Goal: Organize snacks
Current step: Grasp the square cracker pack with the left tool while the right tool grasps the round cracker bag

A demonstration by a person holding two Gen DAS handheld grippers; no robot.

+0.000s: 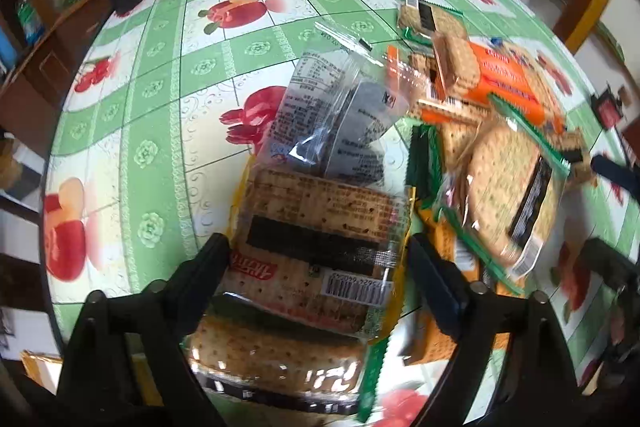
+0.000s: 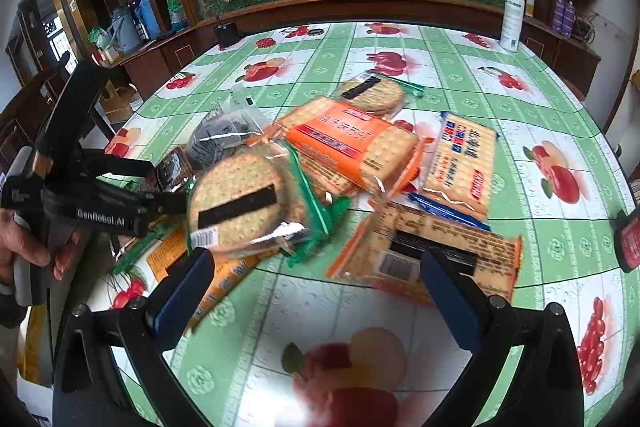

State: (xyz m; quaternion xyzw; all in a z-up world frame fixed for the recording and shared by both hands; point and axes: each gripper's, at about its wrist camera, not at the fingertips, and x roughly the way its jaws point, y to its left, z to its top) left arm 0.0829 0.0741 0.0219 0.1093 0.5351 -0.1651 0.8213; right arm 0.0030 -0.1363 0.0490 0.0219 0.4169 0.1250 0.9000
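A cracker packet (image 1: 316,247) is being bracketed by the left gripper (image 1: 320,255), jaws partly closed, contact uncertain, at the near edge of the snack pile (image 2: 340,163) (tablecloth (image 2: 520,99) beneath). The right gripper (image 2: 316,267) is being held wide and empty. Firm closure seems required next.

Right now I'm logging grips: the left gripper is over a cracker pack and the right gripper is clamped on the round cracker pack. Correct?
Not quite. The right gripper is open and holds nothing; the round cracker pack lies just beyond its fingers, as the right wrist view shows. The left gripper is over a cracker pack.
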